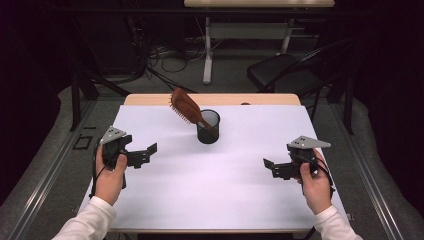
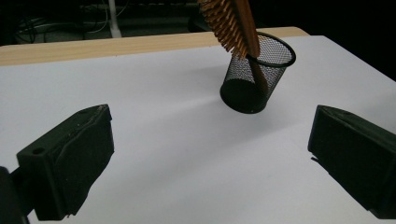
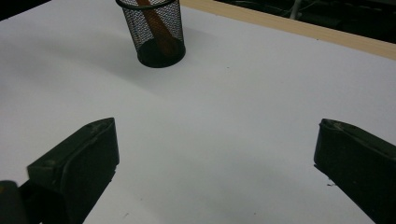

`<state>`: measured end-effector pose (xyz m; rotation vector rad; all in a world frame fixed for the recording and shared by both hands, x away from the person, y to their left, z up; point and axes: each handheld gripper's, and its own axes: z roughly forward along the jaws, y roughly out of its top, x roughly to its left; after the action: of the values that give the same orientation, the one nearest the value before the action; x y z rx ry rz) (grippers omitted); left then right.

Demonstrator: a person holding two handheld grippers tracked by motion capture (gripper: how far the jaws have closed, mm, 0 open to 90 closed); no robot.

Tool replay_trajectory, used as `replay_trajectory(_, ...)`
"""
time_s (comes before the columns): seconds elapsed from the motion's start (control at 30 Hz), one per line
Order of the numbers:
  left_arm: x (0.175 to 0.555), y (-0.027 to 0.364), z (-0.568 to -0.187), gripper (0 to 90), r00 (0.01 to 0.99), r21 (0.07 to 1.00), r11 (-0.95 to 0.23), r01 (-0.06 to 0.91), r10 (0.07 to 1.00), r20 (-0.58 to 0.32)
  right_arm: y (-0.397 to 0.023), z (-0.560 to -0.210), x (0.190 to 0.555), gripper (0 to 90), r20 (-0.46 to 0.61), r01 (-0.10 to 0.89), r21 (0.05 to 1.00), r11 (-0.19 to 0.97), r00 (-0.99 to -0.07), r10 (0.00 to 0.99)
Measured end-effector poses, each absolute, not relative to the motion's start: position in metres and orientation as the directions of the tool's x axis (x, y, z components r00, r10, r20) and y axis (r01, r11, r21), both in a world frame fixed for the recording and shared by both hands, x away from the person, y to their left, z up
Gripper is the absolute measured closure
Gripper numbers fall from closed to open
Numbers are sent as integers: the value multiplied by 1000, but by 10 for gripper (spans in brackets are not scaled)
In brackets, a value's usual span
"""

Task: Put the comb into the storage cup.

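We see a brown wooden hairbrush [image 1: 186,107] standing handle-down in a round black wire-mesh cup [image 1: 208,127] at the 12 o'clock side of the white table [image 1: 215,185]. Its long axis tilts from the cup toward 10 o'clock, the oval head up and the stiff bristles facing down-left. We hold the left gripper [image 1: 148,152] at 9 o'clock and the right gripper [image 1: 268,167] at 3 o'clock, both well apart from the cup, jaws spread wide and grasping nothing.

A lab: dark curtains ring the white-covered counter [image 1: 210,185], with tangled cables [image 1: 165,55] at 12 o'clock.
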<state>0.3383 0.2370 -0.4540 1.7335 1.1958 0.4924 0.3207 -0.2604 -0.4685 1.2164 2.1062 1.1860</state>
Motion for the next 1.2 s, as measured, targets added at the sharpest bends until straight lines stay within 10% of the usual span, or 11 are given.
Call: replay_trajectory(1.2,319,235,-490,6,460,874,-112,473,877,-136,-275,-493,315,0,79,493,850,186,-468,880)
